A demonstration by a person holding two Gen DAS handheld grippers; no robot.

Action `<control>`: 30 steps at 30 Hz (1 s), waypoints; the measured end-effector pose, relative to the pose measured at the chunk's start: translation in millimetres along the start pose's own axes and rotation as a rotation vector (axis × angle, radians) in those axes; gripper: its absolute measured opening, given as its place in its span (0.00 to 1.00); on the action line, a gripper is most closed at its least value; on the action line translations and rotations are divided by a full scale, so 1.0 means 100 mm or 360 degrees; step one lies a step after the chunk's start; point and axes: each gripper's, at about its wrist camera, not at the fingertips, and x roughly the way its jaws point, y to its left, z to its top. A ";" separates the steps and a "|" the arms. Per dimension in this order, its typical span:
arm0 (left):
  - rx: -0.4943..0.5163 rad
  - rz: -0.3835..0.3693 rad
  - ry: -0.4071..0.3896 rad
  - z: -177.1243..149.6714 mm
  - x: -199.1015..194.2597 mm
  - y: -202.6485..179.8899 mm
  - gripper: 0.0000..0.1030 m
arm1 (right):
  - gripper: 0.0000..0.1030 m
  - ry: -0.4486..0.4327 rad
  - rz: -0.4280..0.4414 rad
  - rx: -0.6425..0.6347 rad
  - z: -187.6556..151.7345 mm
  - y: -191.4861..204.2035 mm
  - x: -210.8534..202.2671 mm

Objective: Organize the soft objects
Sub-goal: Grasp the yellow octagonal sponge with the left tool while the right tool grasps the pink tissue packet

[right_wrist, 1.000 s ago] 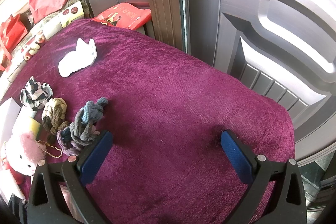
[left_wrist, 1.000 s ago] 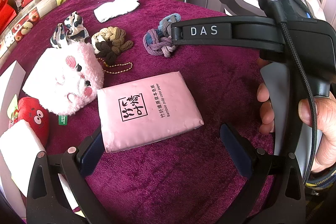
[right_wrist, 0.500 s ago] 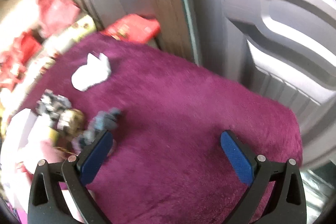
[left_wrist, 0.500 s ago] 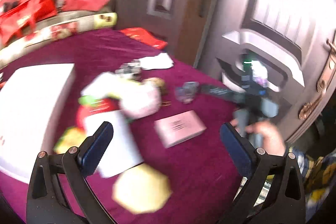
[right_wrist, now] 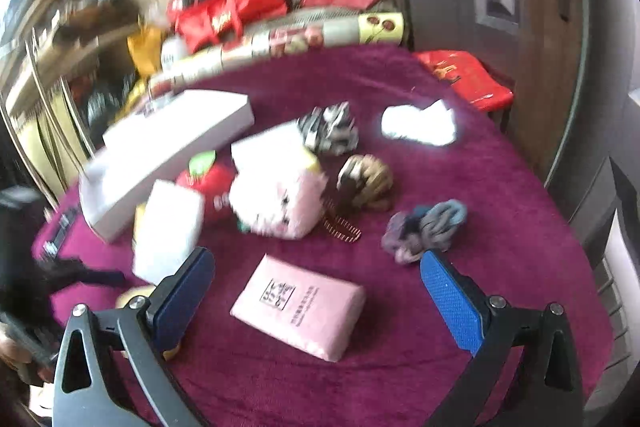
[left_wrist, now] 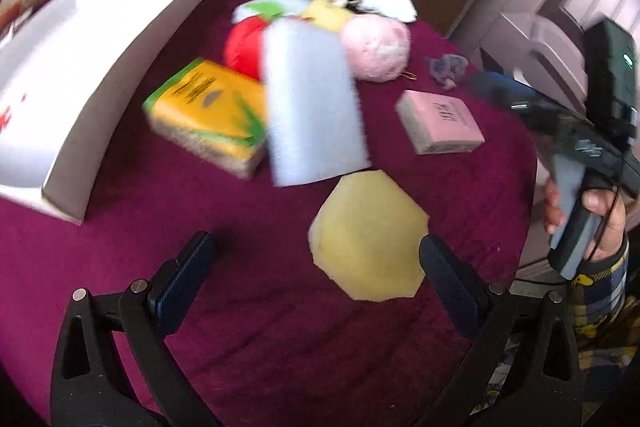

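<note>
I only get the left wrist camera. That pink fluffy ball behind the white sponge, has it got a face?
Observer: Yes. The right wrist view shows the pink plush from the front, with small dark eyes.
Operator: Cool! Is the other grabber open? It's all blurry for me.
Observer: The right gripper is open and holds nothing.
Operator: Is anything hiding behind the fluffy one?
Observer: A brown and beige knotted rope toy lies right beside it.
</note>
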 end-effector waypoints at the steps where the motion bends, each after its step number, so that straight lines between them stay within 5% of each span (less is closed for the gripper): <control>1: 0.0032 -0.0006 -0.0004 0.00 0.00 -0.06 1.00 | 1.00 0.0030 -0.0003 -0.0013 -0.03 0.04 0.06; 8: 0.0170 0.0045 -0.0019 0.02 0.00 -0.33 1.00 | 1.00 0.0205 -0.0012 -0.0030 -0.06 0.18 0.37; 18: 0.0178 0.0092 -0.0152 0.03 -0.24 -0.33 1.00 | 1.00 0.0212 0.0013 0.0016 -0.07 0.16 0.40; 25: 0.0233 0.0170 -0.0048 0.05 -0.04 -0.42 1.00 | 1.00 0.0221 -0.0018 -0.0039 -0.10 0.25 0.43; 28: 0.0207 0.0212 0.0040 0.06 0.16 -0.41 0.91 | 0.97 0.0219 -0.0026 -0.0076 -0.12 0.29 0.43; 30: 0.0212 0.0228 0.0033 0.04 0.20 -0.40 0.77 | 0.84 0.0236 -0.0052 -0.0127 -0.13 0.32 0.45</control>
